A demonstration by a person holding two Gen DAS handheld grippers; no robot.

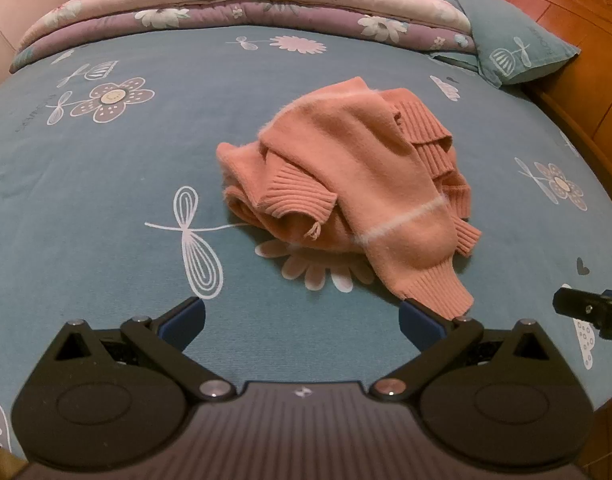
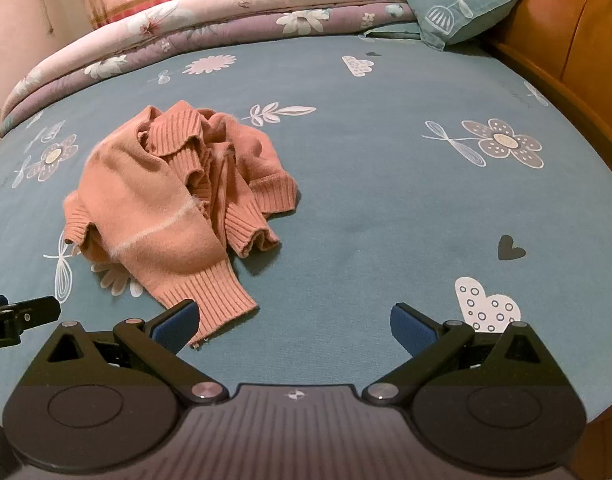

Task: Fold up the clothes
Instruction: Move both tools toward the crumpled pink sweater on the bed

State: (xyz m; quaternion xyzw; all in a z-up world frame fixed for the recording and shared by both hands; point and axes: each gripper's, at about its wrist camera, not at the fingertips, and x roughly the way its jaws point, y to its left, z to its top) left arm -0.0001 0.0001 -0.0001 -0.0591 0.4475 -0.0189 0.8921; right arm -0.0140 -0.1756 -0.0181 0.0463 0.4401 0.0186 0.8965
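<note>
A: Where is the pink sweater point(image 1: 346, 172)?

B: It lies crumpled in a heap on the blue flowered bedsheet point(image 1: 106, 200), in the middle of the bed. One ribbed cuff point(image 2: 210, 296) points toward the grippers.

A: And the left gripper point(image 1: 302, 324)?

B: It is low over the sheet, level, its blue pads wide apart, nothing between them. Its right pad point(image 1: 420, 326) is just beside the cuff.

A: The right gripper point(image 2: 294, 326)?

B: The same pose (level, fingers spread, empty). Its left pad point(image 2: 176, 326) overlaps the cuff edge; I cannot tell if they touch
</note>
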